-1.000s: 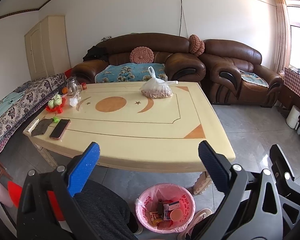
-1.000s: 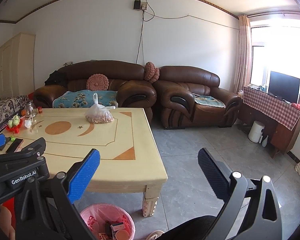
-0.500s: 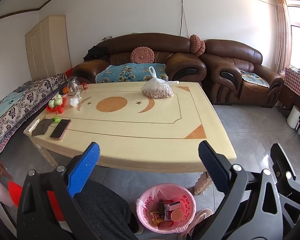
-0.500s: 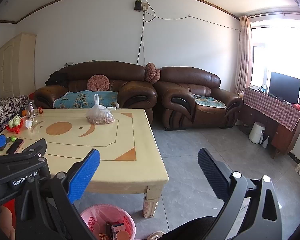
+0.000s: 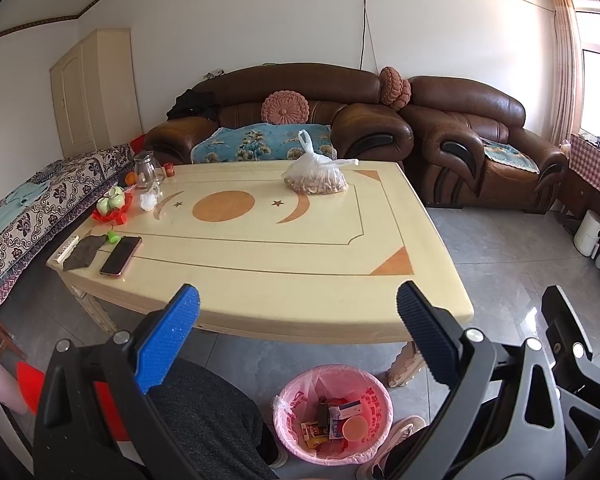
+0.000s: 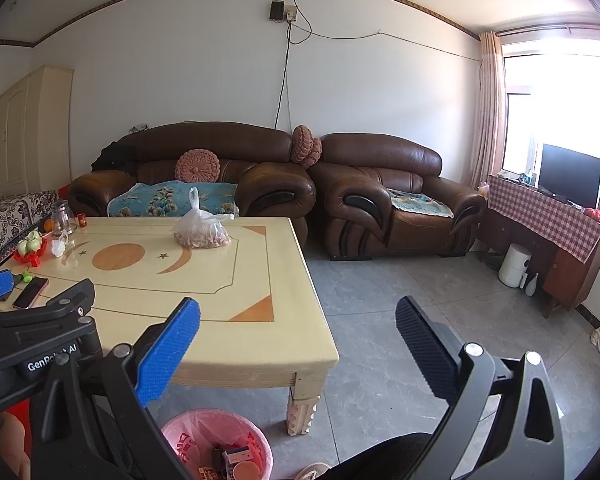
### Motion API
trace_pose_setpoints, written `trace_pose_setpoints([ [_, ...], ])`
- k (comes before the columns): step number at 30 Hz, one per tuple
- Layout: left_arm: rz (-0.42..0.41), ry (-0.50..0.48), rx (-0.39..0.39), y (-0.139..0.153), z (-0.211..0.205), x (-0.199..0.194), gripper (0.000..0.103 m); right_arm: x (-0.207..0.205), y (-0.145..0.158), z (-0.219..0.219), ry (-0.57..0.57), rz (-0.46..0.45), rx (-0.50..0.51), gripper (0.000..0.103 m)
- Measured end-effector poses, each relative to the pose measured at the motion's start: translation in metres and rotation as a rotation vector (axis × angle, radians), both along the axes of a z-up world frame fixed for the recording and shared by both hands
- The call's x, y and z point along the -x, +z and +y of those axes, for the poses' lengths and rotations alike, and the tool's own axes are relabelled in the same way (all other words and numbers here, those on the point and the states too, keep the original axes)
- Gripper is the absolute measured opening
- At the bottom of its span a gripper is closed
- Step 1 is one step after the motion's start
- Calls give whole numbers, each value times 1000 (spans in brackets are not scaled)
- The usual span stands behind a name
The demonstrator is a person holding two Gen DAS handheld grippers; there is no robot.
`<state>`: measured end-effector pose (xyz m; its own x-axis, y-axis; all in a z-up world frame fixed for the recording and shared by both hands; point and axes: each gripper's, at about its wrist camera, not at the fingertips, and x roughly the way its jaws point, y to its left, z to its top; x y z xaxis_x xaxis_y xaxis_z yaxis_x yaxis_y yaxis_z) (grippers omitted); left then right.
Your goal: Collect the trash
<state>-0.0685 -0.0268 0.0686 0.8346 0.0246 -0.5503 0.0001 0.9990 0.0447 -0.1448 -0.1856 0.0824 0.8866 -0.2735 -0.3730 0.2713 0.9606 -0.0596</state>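
Note:
A pink-lined trash bin [image 5: 332, 412] stands on the floor at the near edge of the cream table [image 5: 260, 280]; it holds several wrappers and a small box. It also shows in the right wrist view [image 6: 216, 440]. My left gripper [image 5: 296, 340] is open and empty, held above the bin and the table's near edge. My right gripper [image 6: 296, 344] is open and empty, to the right of the left one, over the table corner and floor. A clear plastic bag [image 5: 316, 178] of nuts sits at the table's far side.
At the table's left end lie a phone [image 5: 121, 256], a dark cloth [image 5: 82, 252], a red tray with green cups [image 5: 112, 206] and a glass jug [image 5: 146, 170]. Brown sofas [image 5: 480, 140] stand behind. A white appliance [image 6: 514, 266] and a cabinet stand at right.
Both grippers have drifted slightly, so the views shift a little. Nothing was taken hold of or let go, and both stay open.

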Motion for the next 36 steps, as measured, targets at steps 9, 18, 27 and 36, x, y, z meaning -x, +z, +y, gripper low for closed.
trace_pose_setpoints([
  [9,0,0,0,0,0,0,96,-1,0,0,4,1,-4,96],
  [18,3,1,2,-1,4,-2,96,-3,0,1,4,0,-2,96],
  [27,-14,5,-5,0,3,0,96,-3,0,0,10,-1,-8,96],
  [36,-11,-4,-5,1,2,2,96,-4,0,-1,11,-3,-10,96],
])
